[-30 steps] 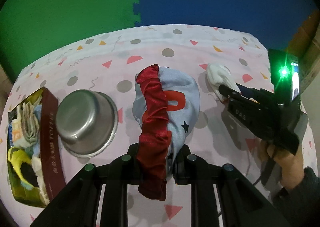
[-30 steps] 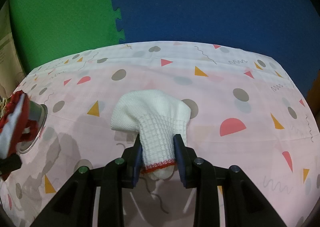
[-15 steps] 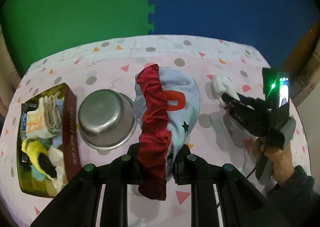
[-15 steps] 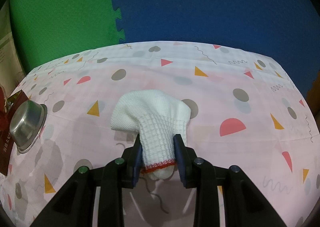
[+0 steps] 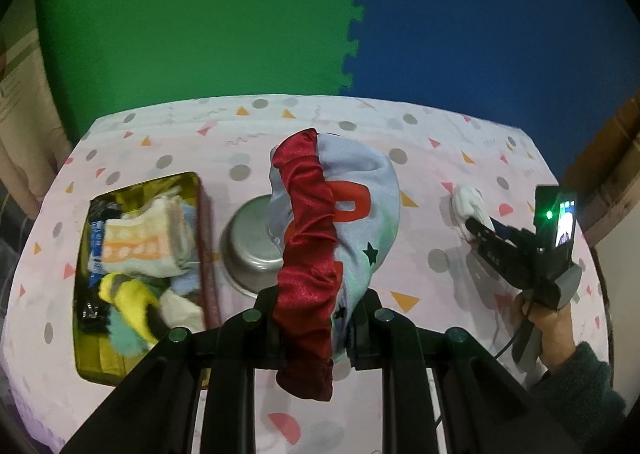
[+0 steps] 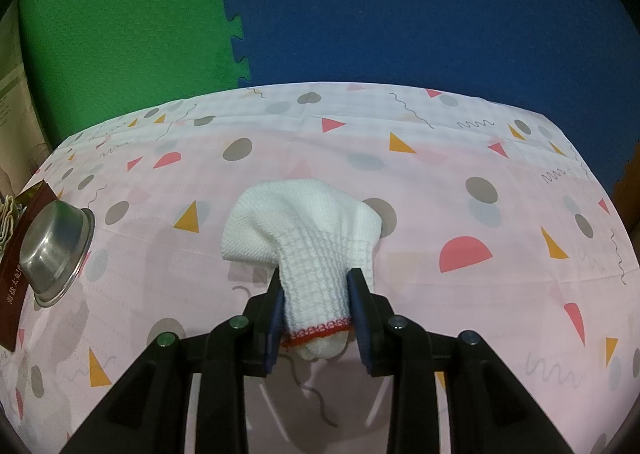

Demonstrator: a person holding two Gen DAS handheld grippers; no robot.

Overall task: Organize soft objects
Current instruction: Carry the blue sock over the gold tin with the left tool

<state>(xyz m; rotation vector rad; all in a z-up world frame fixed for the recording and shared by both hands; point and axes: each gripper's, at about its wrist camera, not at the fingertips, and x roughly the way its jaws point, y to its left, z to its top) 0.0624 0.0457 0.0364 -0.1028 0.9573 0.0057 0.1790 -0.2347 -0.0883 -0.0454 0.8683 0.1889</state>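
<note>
My left gripper (image 5: 316,318) is shut on a light-blue cloth cap with a red satin band (image 5: 320,222) and holds it high above the table. A gold tin box (image 5: 96,350) at the left holds several socks and soft items. My right gripper (image 6: 316,306) is shut on a white knitted sock with a red-trimmed cuff (image 6: 304,230), which rests on the pink tablecloth. In the left wrist view the right gripper (image 5: 476,226) and the white sock (image 5: 466,202) lie at the right.
An upturned steel bowl (image 5: 248,250) sits between the tin box and the cap; it also shows in the right wrist view (image 6: 52,246) at the far left. The pink patterned tablecloth (image 6: 480,174) covers the table. Green and blue foam mats stand behind.
My left gripper has risen and pulled back with the cap, so the tin box and bowl appear farther in. The right gripper and white sock have not moved.
</note>
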